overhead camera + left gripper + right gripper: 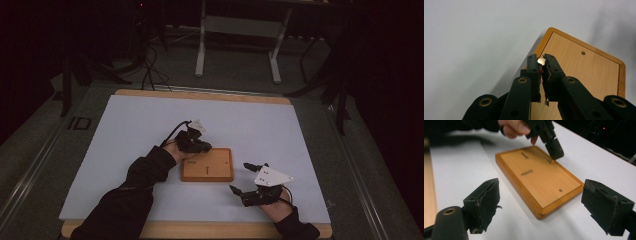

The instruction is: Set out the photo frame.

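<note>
Wooden and orange-rimmed, the board [207, 165] lies near the middle of the white sheet [125, 145]. From the high view, my left claw [196, 143] sits at the board's far left corner, while my right claw [250, 182] rests on the sheet just right of it, released.

Along my left claw's own view, the tips are clenched on a small shiny pin [541, 61] at the board's corner.

From my right claw's view, the pin [552, 161] stands in the board below the left claw [554, 151]. Two slots [526, 172] and a far hole [560, 190] look empty. I judge I am pulling or seating this pin; next calls for a straight vertical move.
</note>
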